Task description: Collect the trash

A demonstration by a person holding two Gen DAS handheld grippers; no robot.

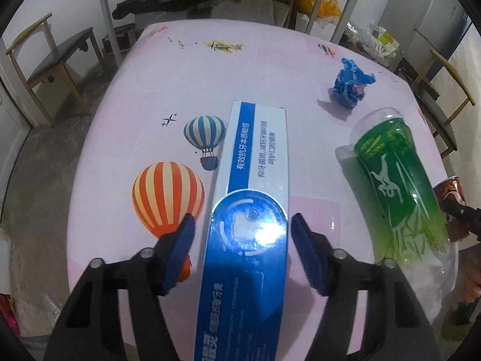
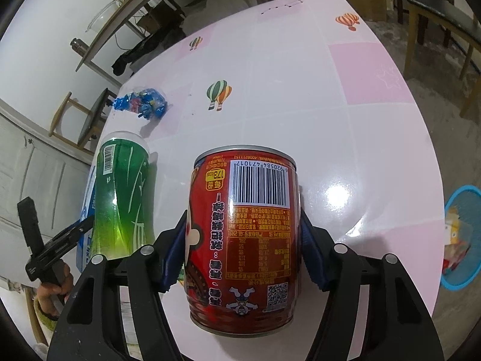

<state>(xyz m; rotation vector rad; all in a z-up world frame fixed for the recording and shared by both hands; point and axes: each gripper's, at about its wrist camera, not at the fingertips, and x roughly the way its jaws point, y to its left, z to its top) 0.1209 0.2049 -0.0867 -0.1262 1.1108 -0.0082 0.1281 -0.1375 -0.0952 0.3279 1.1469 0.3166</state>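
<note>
Straddling a long blue-and-white toothpaste box (image 1: 252, 210), the left claw (image 1: 243, 225) is standing apart, its blue ribbed pads (image 1: 180, 249) lying just beside the box's long edges with a sliver of pink showing on each side, not pressing it. The box is flat glossy cardboard, white at its far end with a blue stripe and printed characters, deep blue with a shiny round emblem between the pads, and it is running from the bottom centre of the left wrist view up toward the middle.

The right claw (image 2: 242, 240) is clamped on a red can (image 2: 243, 240), its pads pressing the can's left and right sides. The can is a squat metal cylinder with a silvery rim, a white barcode panel, yellow print and a cartoon figure, filling the lower centre of the right wrist view.

Lying just left of the can is a green plastic bottle (image 2: 123, 192), translucent, waisted and glossy. A crumpled blue wrapper (image 2: 144, 103) is sitting farther up the desk (image 2: 360, 150), well apart from both claws. The desk is wearing a smooth pink cloth printed with striped balloons. At the right edge, below the desk, a blue basket (image 2: 463, 240) is holding scraps.
</note>
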